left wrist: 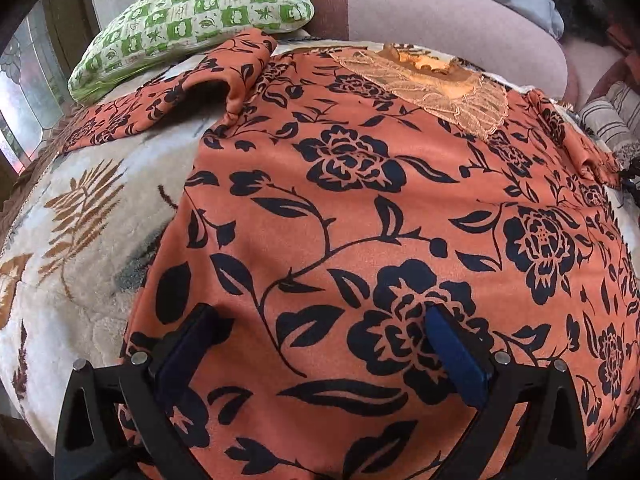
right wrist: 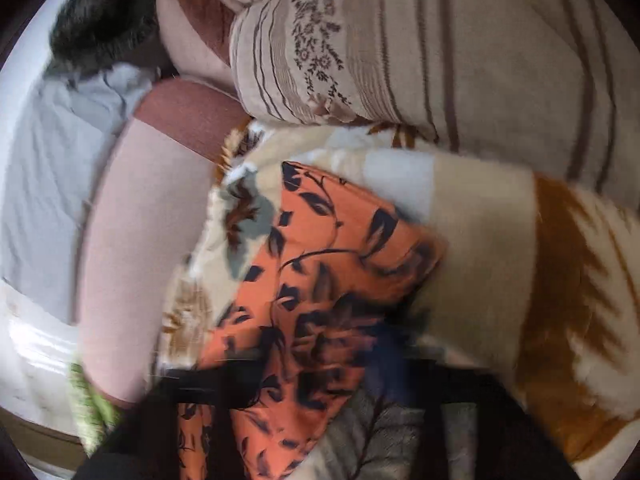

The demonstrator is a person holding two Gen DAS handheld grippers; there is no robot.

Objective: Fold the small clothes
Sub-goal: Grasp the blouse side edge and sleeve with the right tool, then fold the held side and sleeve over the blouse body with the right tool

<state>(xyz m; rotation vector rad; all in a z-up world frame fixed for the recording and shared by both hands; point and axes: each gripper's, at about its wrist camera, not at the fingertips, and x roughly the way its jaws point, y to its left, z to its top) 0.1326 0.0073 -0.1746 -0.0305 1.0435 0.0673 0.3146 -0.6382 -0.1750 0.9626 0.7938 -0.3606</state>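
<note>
An orange top with a black flower print (left wrist: 360, 208) lies spread flat on a cream leaf-pattern blanket (left wrist: 80, 220). Its lace neckline (left wrist: 436, 84) is at the far side and its left sleeve (left wrist: 168, 100) reaches out toward a pillow. My left gripper (left wrist: 320, 328) is open, with its blue fingers (left wrist: 452, 352) resting over the top's near hem. In the right wrist view the picture is blurred: the right gripper (right wrist: 304, 376) hangs over the right sleeve (right wrist: 320, 280) of the top, and I cannot tell how its jaws stand.
A green-and-white checked pillow (left wrist: 200, 12) lies at the far left. A pink padded headboard (left wrist: 440, 16) runs along the back. A striped beige cushion (right wrist: 460, 48) sits beside the right sleeve. Pale blue cloth (right wrist: 52, 168) lies beyond the headboard.
</note>
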